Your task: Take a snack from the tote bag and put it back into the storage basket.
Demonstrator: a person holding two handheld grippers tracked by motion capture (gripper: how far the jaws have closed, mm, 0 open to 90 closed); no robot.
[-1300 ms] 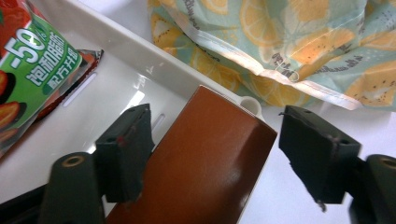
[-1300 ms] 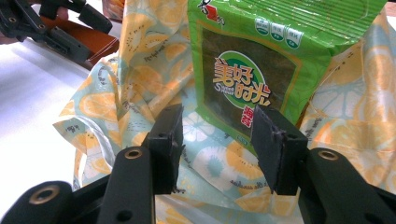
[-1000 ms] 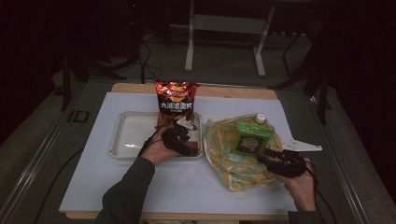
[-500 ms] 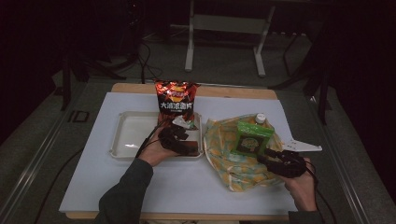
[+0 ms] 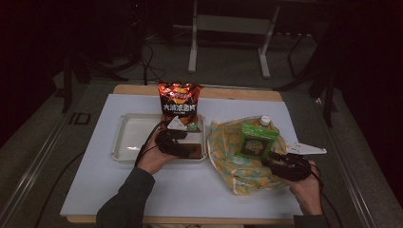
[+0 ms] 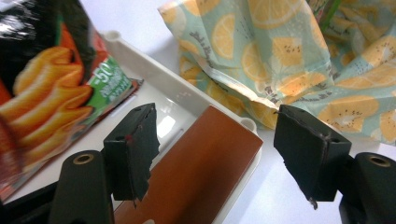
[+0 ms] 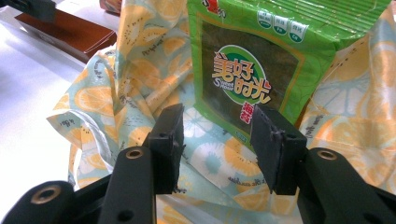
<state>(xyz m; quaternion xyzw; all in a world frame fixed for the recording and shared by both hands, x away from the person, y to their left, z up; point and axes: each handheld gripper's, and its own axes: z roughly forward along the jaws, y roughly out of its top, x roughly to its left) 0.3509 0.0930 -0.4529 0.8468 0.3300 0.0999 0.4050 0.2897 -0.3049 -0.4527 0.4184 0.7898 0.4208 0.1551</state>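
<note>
Two claws, both spread, nothing pinched. Right claw (image 7: 217,140) sits low on the fruit-print cloth bag (image 7: 116,88), with the green snack pack (image 7: 252,60) straight ahead, its lower edge just beyond the fingertips and its long axis running away from the claw, leaning back in the bag. Right hand is the nearer one to it. Left claw (image 6: 219,154) hovers over the white tray (image 6: 187,100) and the brown slab (image 6: 196,172), chip bag (image 6: 42,93) beside. Likely next move: right claw closes on the pack's bottom edge.

Left forearm (image 5: 124,204) wears a dark grey-green sleeve. Both grippers, left gripper (image 6: 217,154) and right gripper (image 7: 215,149), are matte black with blocky fingers (image 6: 133,149), brass-ringed screw holes, and black cables trailing toward six o'clock.
</note>
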